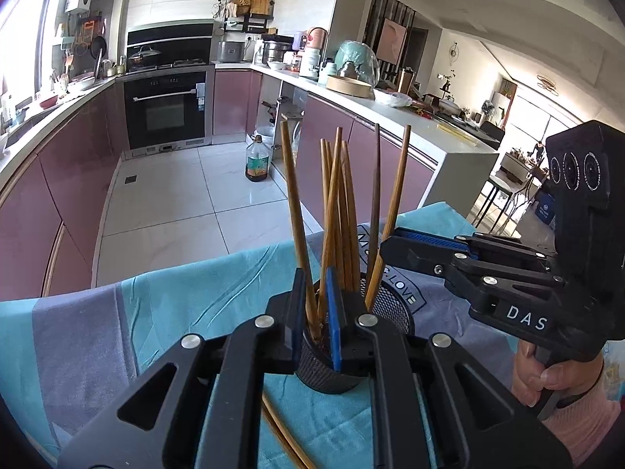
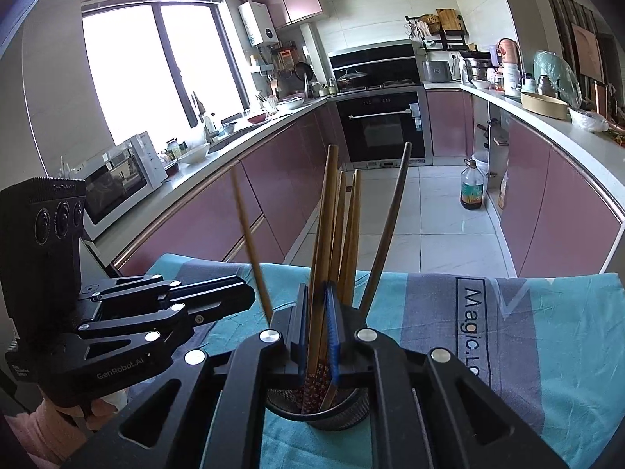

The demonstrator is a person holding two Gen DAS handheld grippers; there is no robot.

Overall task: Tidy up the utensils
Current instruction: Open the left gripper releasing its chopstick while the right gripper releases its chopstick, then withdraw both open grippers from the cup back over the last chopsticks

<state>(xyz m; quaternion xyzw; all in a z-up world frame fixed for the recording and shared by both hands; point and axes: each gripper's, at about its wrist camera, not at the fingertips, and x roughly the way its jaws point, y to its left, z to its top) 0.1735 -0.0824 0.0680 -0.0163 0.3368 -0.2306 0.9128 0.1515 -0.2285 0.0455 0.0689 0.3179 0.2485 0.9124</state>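
Note:
A black mesh cup (image 1: 394,305) stands on the blue and grey cloth and holds several wooden chopsticks (image 1: 340,215). My left gripper (image 1: 314,308) sits over the cup's near rim, its jaws closed on one chopstick (image 1: 295,203) that stands in the cup. My right gripper (image 2: 318,312) is over the same cup (image 2: 347,410), its jaws closed on a chopstick (image 2: 324,242) whose patterned end is inside the cup. The right gripper also shows in the left wrist view (image 1: 390,244), the left gripper in the right wrist view (image 2: 242,297). Loose chopsticks (image 1: 281,434) lie on the cloth under my left gripper.
The cloth-covered table (image 2: 547,336) ends at a tiled kitchen floor (image 1: 187,195). An oil bottle (image 1: 258,160) stands on the floor. Pink cabinets, an oven (image 1: 166,109) and cluttered counters ring the room.

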